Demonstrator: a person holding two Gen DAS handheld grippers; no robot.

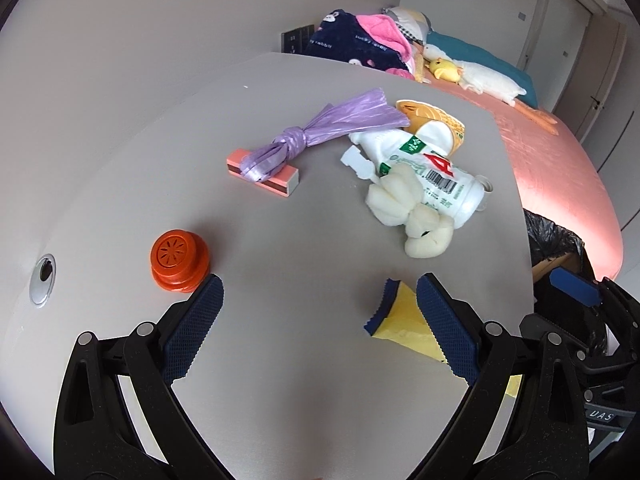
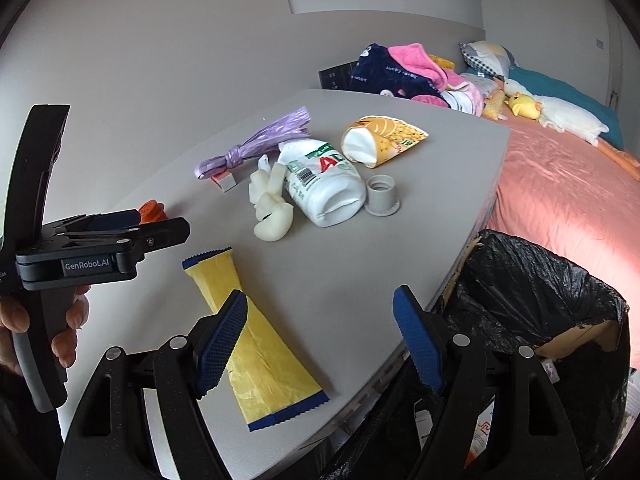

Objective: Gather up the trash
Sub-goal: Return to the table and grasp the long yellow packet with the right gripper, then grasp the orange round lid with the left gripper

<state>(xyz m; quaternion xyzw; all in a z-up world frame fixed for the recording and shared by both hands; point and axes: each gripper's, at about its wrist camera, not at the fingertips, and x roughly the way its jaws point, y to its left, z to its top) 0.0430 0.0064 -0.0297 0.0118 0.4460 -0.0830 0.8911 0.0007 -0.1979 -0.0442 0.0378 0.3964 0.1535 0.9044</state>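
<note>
Yellow snack wrapper (image 2: 256, 340) lies flat on the grey table (image 2: 340, 280) just under my right gripper (image 2: 320, 320), jaws wide and empty; thin, light, likely slippery, so I'd pinch its near blue edge.

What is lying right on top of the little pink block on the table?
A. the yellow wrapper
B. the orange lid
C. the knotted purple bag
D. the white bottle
C: the knotted purple bag is draped across the pink block, while the orange lid, yellow wrapper and white bottle all lie apart from it on the grey table.
</note>
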